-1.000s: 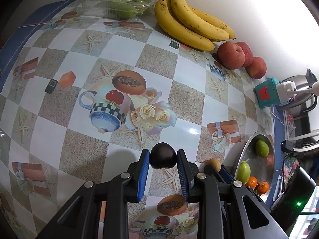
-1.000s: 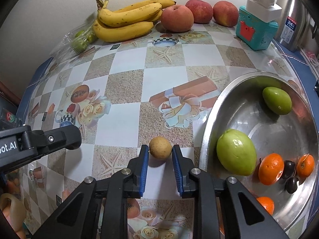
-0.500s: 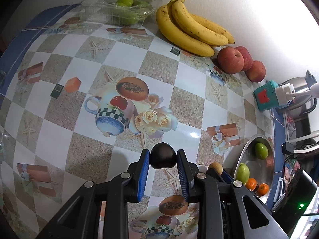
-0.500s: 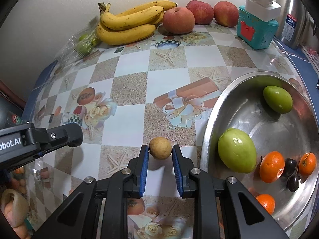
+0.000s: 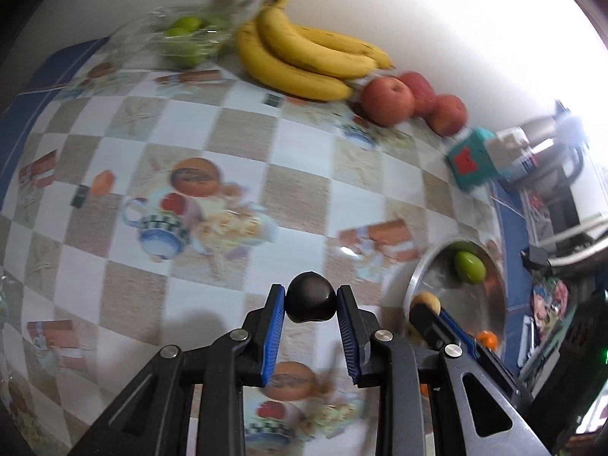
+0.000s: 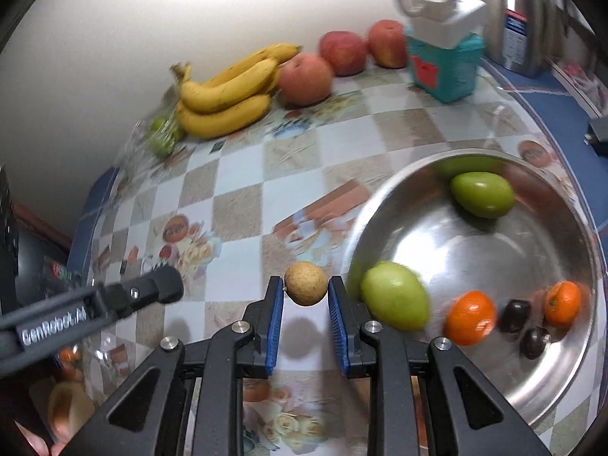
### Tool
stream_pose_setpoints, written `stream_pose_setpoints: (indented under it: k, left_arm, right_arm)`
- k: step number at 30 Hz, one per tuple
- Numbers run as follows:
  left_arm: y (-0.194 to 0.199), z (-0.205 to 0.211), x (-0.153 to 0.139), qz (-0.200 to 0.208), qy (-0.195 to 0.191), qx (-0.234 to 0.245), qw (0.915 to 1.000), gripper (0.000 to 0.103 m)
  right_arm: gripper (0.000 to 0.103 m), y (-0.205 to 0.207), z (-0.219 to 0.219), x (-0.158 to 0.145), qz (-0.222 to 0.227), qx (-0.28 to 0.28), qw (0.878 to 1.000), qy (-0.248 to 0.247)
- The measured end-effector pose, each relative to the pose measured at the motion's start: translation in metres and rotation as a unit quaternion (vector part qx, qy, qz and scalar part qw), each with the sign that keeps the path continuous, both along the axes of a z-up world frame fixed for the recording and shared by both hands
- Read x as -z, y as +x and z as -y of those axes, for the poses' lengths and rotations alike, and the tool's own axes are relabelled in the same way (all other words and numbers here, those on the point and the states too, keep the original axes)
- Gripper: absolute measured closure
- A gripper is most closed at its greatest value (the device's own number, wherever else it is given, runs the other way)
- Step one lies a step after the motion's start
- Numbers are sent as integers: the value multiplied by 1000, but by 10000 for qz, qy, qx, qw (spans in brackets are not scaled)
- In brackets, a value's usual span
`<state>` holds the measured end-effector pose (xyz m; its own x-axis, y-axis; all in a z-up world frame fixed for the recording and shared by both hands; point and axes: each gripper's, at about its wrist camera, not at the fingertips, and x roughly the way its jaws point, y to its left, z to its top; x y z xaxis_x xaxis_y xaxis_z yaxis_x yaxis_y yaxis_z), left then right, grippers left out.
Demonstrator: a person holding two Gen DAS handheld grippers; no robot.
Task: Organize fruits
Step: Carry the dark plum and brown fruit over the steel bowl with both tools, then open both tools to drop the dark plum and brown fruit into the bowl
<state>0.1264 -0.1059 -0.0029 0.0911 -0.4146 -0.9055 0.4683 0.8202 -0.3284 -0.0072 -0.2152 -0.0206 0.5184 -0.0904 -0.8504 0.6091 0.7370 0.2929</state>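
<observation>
Left wrist view: left gripper [image 5: 311, 302] pinching a dark round fruit [image 5: 311, 302] between its blue pads [image 5: 274, 332], holding it above the checkered tablecloth [image 5: 247, 133]. Lying along the wall beyond — bananas [image 5: 304, 59], red apples [image 5: 412, 100] and a clear pack of green fruit [image 5: 186, 38]. Standing at right, a teal box [image 5: 471, 161]; nearer, a steel bowl [image 5: 416, 281] holding a green fruit [image 5: 470, 267]. Showing just right of the fingers, the right gripper [image 5: 427, 306] carrying a small tan fruit [image 5: 425, 299] near the bowl's rim.

Right wrist view: right gripper [image 6: 306, 296] clamping the tan fruit [image 6: 305, 288] between its pads, hovering over the cloth just left of the bowl [image 6: 551, 391]. Resting inside the bowl — two green fruits [image 6: 395, 306], two oranges [image 6: 470, 317] and two small dark fruits [image 6: 513, 315]. Reaching in from the left edge, the left gripper's black finger [image 6: 152, 292]. Lining the far wall, bananas [image 6: 228, 95], apples [image 6: 307, 78] and the teal box [image 6: 442, 64]. Much of both views blurring.
</observation>
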Motion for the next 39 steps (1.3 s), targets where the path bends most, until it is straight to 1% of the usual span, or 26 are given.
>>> stream_pose_setpoints:
  k: [5,7,14,19,23,27,30,38,39]
  left_arm:
    - [-23,25,-1,3,-16,384,9993,73]
    - [-32,34,-1,23,-7,529,9986,73]
    - [-63,66,4,92,121,1041,9944,73]
    - [-86,87,11,174,338,1402,9894,73]
    - [-98,98,20,104,460,1585,9862,73]
    - [-106,104,26,165,628,1671,9838,73]
    - [-107,105,32,121,694,1681,9833,73]
    - [-107,103,36,35,685,1678,9834,72]
    - [-107,103,36,25,680,1678,9835,71]
  right_arm:
    - [78,-24,25,-4,-28,423,9991,-97]
    - [78,-35,37,-4,11,617,9981,-13]
    - [78,-73,75,-2,-72,1193,9928,1]
    - [78,-89,91,6,-173,1439,9894,39]
    - [78,-94,96,12,-232,1459,9890,96]
    - [78,-93,98,19,-294,1433,9892,130]
    - [78,-92,97,22,-332,1415,9893,151]
    - [77,-89,97,26,-394,1403,9891,197]
    - [76,-89,97,26,-402,1404,9891,211]
